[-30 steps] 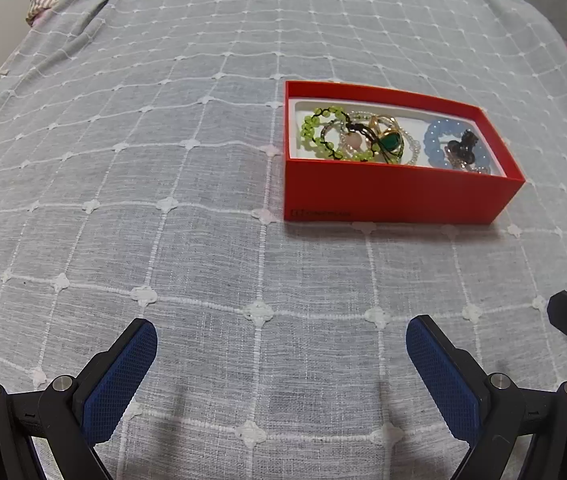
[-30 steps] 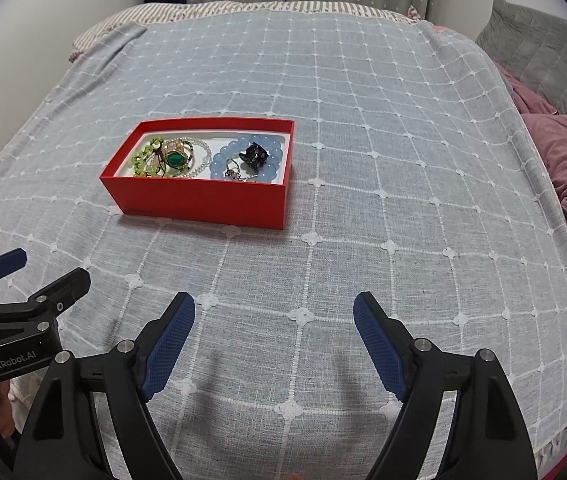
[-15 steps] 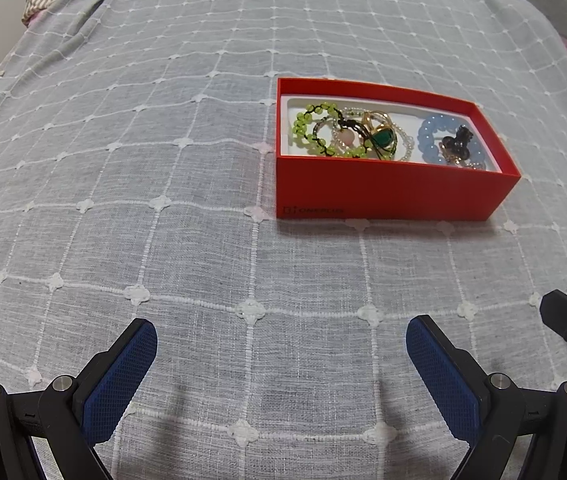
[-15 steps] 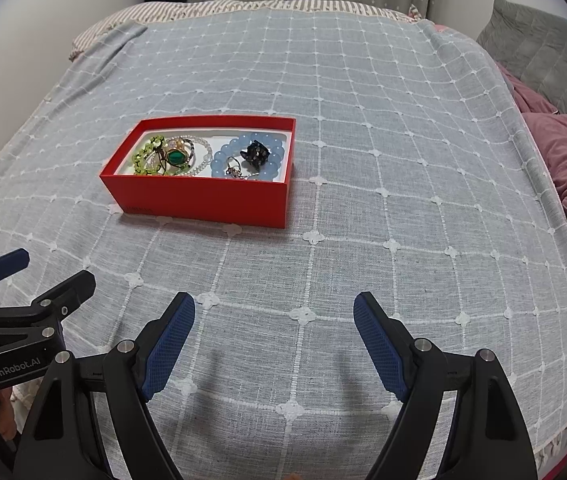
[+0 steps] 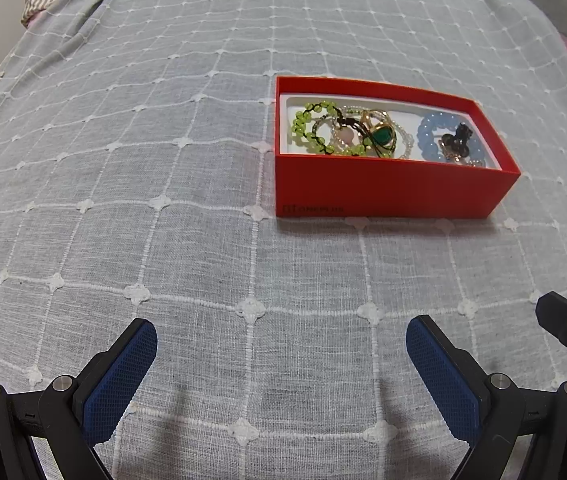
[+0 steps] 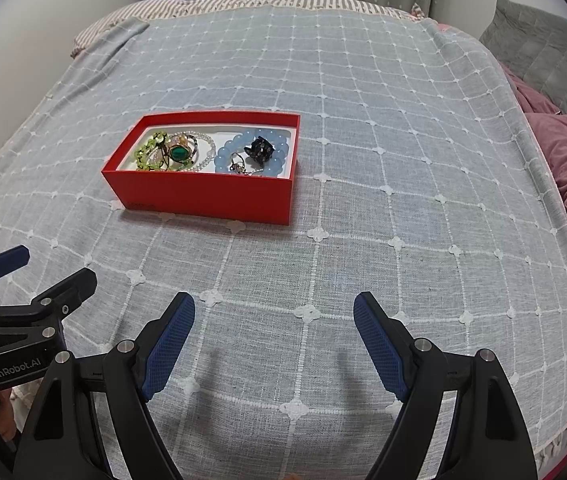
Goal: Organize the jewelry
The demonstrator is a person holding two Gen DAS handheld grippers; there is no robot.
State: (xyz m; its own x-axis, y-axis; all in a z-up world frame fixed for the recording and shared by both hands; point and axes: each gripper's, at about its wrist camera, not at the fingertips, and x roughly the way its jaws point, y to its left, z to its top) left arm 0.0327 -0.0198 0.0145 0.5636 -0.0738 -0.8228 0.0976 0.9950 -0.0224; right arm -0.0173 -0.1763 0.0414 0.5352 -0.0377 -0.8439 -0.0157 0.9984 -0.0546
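Jewelry (image 5: 367,132) lies in a red box (image 5: 387,188) on the bed (image 5: 163,240); left hand-held gripper (image 5: 281,354) and right hand-held gripper (image 6: 274,334) both released, empty.

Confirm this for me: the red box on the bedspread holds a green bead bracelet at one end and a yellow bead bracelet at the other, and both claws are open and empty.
Wrong on one point: the bracelet at the other end is blue, not yellow, as the right wrist view shows. The rest stands: red box, green bead bracelet, left claw and right claw open and empty.

Both grippers: black plastic arms w/ silver screws, blue textured pads on fingers (image 6: 169,344). Left gripper (image 5: 281,372) body has white "GenRobot.AI" print, seen in right wrist view.
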